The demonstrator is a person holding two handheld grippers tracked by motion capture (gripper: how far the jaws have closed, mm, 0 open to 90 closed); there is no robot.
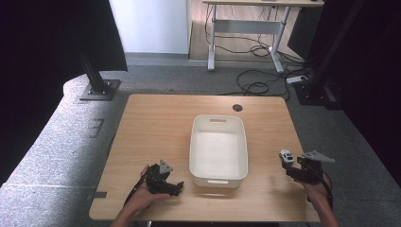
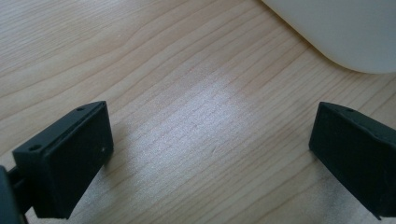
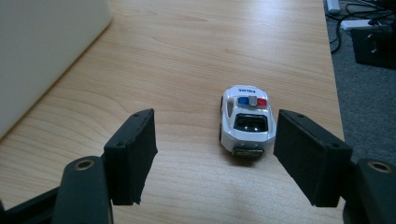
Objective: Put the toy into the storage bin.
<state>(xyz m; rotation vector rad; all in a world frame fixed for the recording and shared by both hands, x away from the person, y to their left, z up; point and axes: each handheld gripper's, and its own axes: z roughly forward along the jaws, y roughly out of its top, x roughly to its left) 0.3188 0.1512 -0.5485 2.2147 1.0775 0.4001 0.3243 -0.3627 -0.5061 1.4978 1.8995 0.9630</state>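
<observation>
A small white toy police car (image 3: 246, 121) with red and blue roof lights stands on the wooden table (image 1: 156, 123) near its right edge, also seen as the car (image 1: 285, 156) from the high view. My right gripper (image 3: 217, 135) is open, and the car's rear sits just ahead of the gap, close to the right jaw without touching it. From above, the right gripper (image 1: 292, 168) lies just behind the car. My left gripper (image 2: 210, 135) is open over bare wood, left of the white bin's near corner, and is the left gripper (image 1: 176, 187) in the high view.
A white plastic bin (image 1: 195, 142) with nothing in it stands mid-table between the two hands; its wall (image 3: 42, 51) lies to the car's left. The table's right edge drops off just beyond the car. Cables and a desk frame (image 1: 246, 28) are on the floor behind.
</observation>
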